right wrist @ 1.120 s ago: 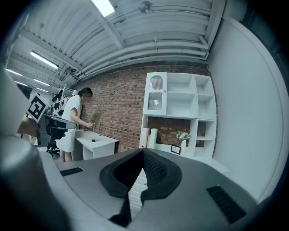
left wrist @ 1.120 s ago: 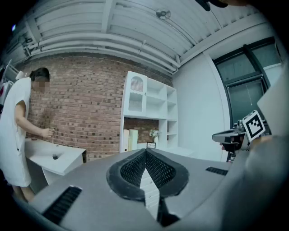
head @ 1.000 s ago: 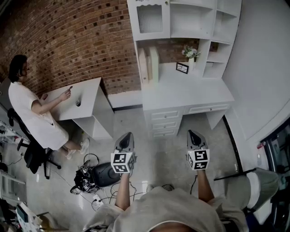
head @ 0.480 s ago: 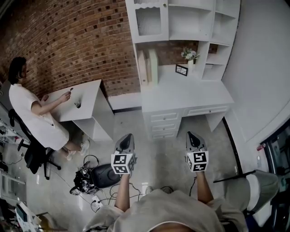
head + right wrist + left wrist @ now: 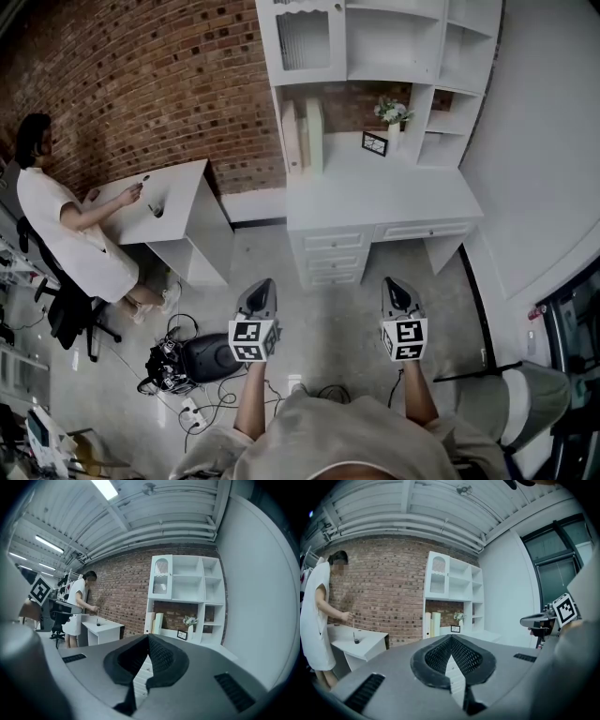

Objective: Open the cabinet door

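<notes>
1. White cabinet door [image 5: 302, 39]: closed, in the upper left of the desk hutch [image 5: 389, 42], well ahead of and above both grippers.
2. Left gripper [image 5: 260, 292] and right gripper [image 5: 396, 289]: jaws together and empty, held level and side by side, probably because the door is not yet within reach.
3. Door panel faces the grippers. Its long axis is upright.

We are looking steeply down past the left gripper [image 5: 265, 283] and right gripper [image 5: 393, 283], facing the white cabinet unit [image 5: 375, 56] from well back, gripper views looking level along their jaws, all sharing that unit and brick wall [image 5: 141, 84].
</notes>
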Demonstrator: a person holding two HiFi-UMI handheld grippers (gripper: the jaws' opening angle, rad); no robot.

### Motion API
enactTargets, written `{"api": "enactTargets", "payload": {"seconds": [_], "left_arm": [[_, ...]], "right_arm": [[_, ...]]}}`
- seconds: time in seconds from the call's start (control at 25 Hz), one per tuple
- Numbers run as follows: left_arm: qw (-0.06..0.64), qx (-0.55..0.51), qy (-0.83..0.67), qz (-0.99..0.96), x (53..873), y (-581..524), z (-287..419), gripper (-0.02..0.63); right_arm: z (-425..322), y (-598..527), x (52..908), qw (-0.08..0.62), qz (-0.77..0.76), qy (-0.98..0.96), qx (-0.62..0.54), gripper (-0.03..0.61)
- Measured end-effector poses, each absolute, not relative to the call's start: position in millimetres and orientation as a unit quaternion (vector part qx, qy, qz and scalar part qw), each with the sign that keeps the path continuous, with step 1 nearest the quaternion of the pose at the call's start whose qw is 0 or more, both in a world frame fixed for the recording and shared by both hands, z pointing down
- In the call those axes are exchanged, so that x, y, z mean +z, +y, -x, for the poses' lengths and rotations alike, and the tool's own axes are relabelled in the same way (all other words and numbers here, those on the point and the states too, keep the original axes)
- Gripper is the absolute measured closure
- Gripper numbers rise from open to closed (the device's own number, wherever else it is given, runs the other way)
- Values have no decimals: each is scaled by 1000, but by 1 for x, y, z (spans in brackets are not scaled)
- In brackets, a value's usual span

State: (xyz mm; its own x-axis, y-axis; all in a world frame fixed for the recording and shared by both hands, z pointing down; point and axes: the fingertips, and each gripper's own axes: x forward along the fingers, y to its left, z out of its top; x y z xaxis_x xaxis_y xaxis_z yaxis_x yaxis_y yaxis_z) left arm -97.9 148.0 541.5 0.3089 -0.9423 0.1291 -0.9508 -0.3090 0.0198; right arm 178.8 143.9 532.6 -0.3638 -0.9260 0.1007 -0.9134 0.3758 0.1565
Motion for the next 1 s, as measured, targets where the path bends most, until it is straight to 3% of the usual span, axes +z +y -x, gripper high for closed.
{"api": "enactTargets", "payload": {"seconds": [0.6,1.0], "left_arm": [[45,42,-589,-806,548,91,85,586],[49,37,-576,-815,554,-6,104,587]], "right_arm": [[-185,85,545,89,-549,-830,-35,566],[-162,-5,542,97,-554,-826,-44,566]]}}
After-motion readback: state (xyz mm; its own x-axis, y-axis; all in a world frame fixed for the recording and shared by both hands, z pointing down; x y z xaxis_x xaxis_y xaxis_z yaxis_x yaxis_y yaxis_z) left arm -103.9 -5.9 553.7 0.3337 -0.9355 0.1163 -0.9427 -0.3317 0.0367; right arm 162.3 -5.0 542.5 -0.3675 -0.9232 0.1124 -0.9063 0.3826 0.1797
